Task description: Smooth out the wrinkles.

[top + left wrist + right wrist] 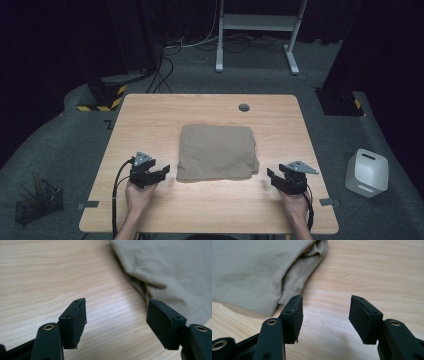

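Left gripper (165, 172): lower left of the high view, jaws spread, empty, aimed at the cloth.
Right gripper (271, 176): lower right, jaws spread, empty.
Folded tan cloth (217, 151): centre of table (150, 115), between both grippers.

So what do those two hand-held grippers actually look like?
Both are black. The left gripper and right gripper each have two flat, block-like jaws with brass-coloured rivets, a grey three-cornered plate on top and a trailing black cable. The forearms show no sleeves.
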### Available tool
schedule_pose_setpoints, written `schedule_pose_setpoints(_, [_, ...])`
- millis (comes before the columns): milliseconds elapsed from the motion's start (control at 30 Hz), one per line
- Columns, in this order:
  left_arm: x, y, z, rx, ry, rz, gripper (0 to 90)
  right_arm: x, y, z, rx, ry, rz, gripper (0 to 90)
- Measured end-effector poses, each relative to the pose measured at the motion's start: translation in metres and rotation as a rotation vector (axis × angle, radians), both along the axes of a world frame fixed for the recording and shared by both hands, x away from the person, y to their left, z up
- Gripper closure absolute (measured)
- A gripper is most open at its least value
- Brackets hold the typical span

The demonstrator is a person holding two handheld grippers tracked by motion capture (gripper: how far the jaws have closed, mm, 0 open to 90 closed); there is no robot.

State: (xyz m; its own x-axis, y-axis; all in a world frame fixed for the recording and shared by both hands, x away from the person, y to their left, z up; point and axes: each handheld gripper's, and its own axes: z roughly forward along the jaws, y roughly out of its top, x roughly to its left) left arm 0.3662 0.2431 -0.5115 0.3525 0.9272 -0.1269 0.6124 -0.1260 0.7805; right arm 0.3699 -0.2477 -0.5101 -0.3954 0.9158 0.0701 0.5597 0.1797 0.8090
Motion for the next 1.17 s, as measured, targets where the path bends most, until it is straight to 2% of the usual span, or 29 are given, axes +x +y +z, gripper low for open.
schedule_pose_setpoints(200, [-0.003,0.009,-0.009,0.045,0.012,0.036,32.7,-0.001,-0.004,-0.007,-0.039,0.017,-0.019,44.7])
schedule_pose_setpoints(333, [-0.004,0.015,-0.013,0.057,0.022,0.066,32.7,0.001,-0.006,-0.011,-0.06,0.046,-0.026,44.4])
schedule_pose_setpoints(467, [-0.004,0.019,-0.016,0.075,0.019,0.085,32.9,0.001,-0.007,-0.011,-0.078,0.045,-0.034,44.3])
schedule_pose_setpoints(600, [-0.004,0.02,-0.016,0.094,0.015,0.097,33.1,0.003,-0.005,-0.012,-0.132,0.065,-0.036,42.8])
schedule_pose_setpoints(733, [-0.003,0.019,-0.017,0.142,0.015,0.098,31.1,0.004,-0.006,-0.013,-0.121,0.081,-0.036,40.2])
schedule_pose_setpoints(1167, [-0.002,0.019,-0.017,0.142,0.021,0.103,27.1,0.004,-0.005,-0.013,-0.122,0.085,-0.041,35.9])
